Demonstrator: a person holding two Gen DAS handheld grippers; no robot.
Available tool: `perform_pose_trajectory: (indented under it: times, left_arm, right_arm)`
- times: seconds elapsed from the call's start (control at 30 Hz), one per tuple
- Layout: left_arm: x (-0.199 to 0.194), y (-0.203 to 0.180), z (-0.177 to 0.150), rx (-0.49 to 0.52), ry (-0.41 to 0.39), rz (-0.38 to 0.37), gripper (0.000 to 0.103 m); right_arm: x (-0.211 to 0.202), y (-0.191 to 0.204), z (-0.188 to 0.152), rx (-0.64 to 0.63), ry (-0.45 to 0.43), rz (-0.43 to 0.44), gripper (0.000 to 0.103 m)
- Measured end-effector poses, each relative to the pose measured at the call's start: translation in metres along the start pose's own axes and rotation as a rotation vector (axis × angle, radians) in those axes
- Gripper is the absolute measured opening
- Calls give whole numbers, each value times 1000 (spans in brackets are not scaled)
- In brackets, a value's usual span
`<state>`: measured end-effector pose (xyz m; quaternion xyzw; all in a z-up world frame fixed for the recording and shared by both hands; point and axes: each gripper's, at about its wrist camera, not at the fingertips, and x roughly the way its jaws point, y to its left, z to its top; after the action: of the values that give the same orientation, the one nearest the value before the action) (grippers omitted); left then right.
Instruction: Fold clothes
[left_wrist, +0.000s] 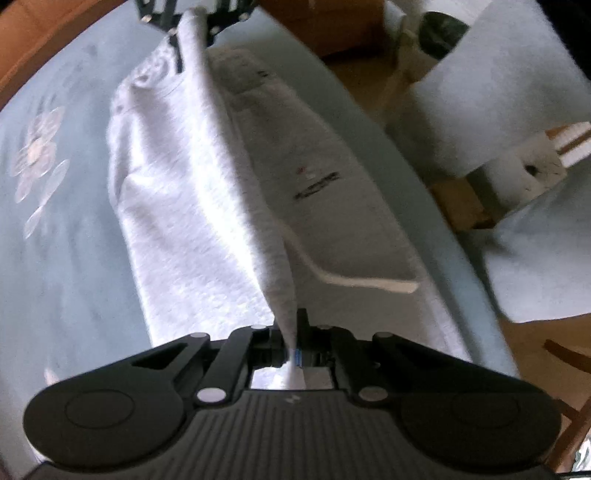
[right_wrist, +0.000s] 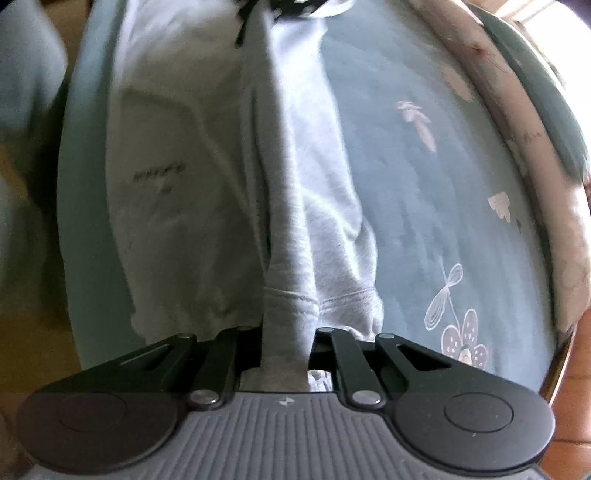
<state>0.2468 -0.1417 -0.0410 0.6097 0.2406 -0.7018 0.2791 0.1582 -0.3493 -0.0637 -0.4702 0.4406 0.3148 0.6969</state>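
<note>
Nearest, the left tongs (left_wrist: 290, 352) are clamped on one end of a raised fold of the grey garment (left_wrist: 177, 206). The fold's long axis runs away to the right tongs (right_wrist: 286, 343), clamped on the hem end, above the bed (left_wrist: 55, 258).

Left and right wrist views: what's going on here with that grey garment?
A person is partway through folding a light grey garment laid on a pale blue-green flowered cover. The left gripper is shut on one end of a raised ridge of the fabric; the right gripper is shut on the other end, by a stitched hem. Between them the edge is lifted taut above the rest of the garment, which lies flat, its small dark printed text showing. The fold is not yet laid down.
</note>
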Motion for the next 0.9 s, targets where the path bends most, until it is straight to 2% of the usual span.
perform_pose_trajectory:
  times: [0.23,0.53,0.7,0.73,0.8,0.83,0.9]
  left_arm:
    - [33,-4,26,91,-25,-50,2]
    - [71,-17,39,136,11,-82,2]
    - [86,-23,42,139,32,-66,2]
    - [89,-25,43,139,34,-62,2]
    - [90,-25,44,113,28,-62,2]
    - [86,-25,42,70,24,-57,2]
    - [83,-24,40,47,16,-56,2]
  right_arm:
    - [26,41,-9,-147,108,-118,13]
    - [46,54,-12,-139,150,-156,15]
    - [47,57,-8,-125,164,-211,34]
    - [44,58,-6,-124,166,-227,41]
    - [36,61,-3,-117,169,-245,43]
    - [32,63,-1,-110,168,-244,45]
    - [22,68,4,-103,156,-221,45]
